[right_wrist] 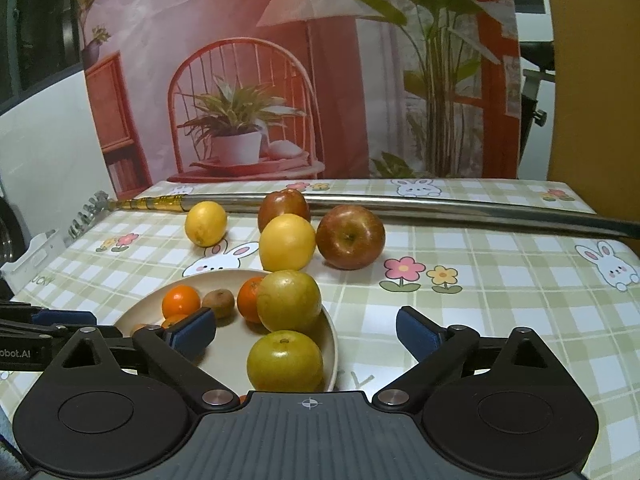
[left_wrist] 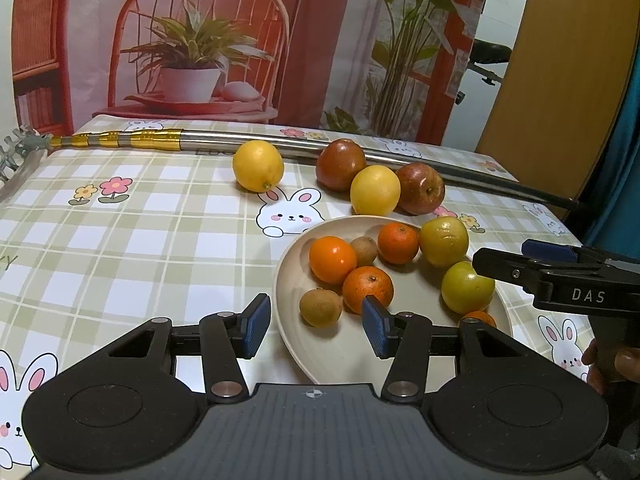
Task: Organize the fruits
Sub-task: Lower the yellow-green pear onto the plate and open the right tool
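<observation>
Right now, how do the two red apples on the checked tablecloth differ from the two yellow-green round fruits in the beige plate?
The red apples lie on the checked tablecloth, beyond the beige plate; the yellow-green round fruits sit inside it near its right rim. The apples are dark red and glossy; the yellow-green fruits are paler and duller. All four are round and look similar in size.

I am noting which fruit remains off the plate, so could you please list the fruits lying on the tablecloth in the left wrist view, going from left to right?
Round yellow lemon → dark red apple by the metal pole → pale yellow round citrus → red apple with its stem facing the camera.
</observation>
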`<state>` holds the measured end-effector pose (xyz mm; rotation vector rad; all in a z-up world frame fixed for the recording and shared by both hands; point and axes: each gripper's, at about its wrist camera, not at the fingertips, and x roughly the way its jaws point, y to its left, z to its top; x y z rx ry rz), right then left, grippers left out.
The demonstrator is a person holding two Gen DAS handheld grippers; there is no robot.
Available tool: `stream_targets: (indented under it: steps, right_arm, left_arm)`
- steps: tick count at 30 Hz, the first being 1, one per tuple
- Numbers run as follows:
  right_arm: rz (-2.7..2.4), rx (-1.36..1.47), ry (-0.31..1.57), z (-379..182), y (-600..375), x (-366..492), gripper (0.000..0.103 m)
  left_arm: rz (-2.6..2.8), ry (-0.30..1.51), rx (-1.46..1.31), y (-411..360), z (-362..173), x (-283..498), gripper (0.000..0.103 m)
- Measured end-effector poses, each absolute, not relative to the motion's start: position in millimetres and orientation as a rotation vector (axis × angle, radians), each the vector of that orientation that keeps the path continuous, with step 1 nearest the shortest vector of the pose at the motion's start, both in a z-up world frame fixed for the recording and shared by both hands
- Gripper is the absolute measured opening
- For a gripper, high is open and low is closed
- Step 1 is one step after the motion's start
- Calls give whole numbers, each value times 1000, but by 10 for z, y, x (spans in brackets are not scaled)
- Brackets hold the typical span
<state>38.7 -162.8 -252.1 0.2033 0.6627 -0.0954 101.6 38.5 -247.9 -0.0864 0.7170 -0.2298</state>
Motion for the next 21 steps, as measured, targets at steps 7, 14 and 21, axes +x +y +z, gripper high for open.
stream_targets:
  steps: [7,14,21]
  right_arm:
    - [-108,212,660,-2522,-1646,360,96]
    - [-107,211,660,-2519,-1652,353,96]
    - [-107,212,659,-2518,-1650,351,96]
  left_arm:
    - [-229,717,-85,382,-2479,1016,53]
    - [-228,717,-85,383,-2479,1018,53]
    - [-224,712,-92,433,-2458,1039,53]
